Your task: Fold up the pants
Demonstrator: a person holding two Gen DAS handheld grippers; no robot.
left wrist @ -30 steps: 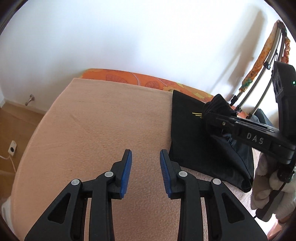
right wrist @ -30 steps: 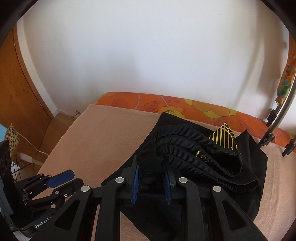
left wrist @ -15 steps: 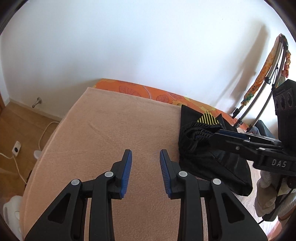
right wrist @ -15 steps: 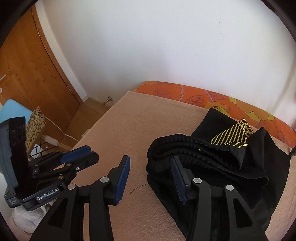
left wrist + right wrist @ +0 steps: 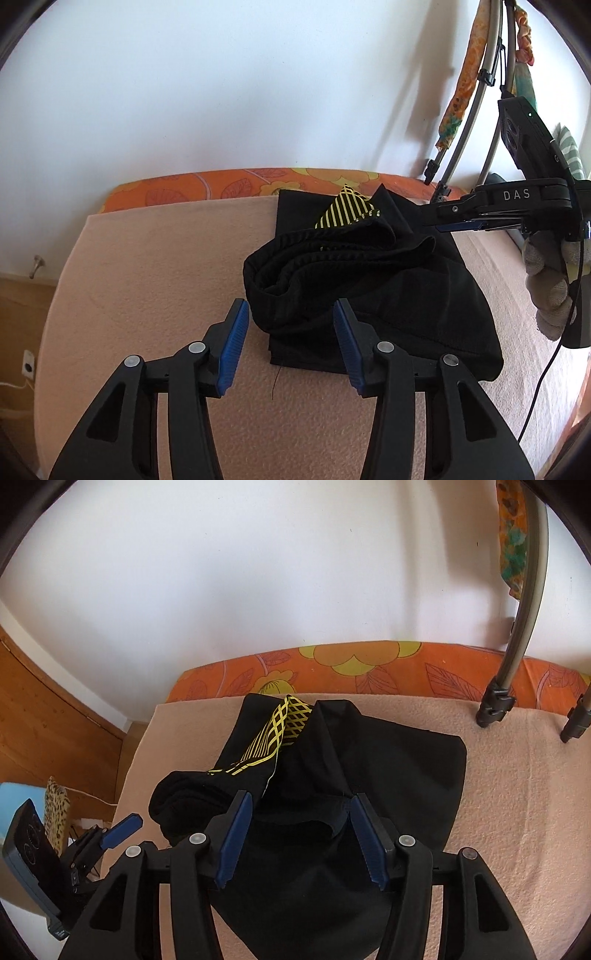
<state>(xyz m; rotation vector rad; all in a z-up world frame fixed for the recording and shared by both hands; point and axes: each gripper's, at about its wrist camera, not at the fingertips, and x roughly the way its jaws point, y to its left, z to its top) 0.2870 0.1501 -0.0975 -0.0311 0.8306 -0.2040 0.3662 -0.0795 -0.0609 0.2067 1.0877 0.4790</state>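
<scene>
Black pants [image 5: 373,273] with a yellow striped patch [image 5: 345,214] lie bunched and partly folded on a peach blanket [image 5: 155,280]. The ribbed waistband is rolled up on top at the near left. My left gripper [image 5: 291,321] is open, its blue pads either side of the bundle's near left corner, just above it. My right gripper [image 5: 301,812] is open over the pants [image 5: 388,775], holding nothing. It also shows in the left wrist view [image 5: 469,221] at the right, over the pants' far edge.
An orange floral mattress edge [image 5: 369,672] runs along the white wall. Metal tube legs [image 5: 495,701] of a rack stand on the blanket's far right. A wooden door [image 5: 44,709] and floor lie to the left. A gloved hand [image 5: 546,277] holds the right gripper.
The right gripper let go of the waistband, opened and drew back to the right. The left gripper opened wider and moved right, up to the bundle. The pants now lie loose.
</scene>
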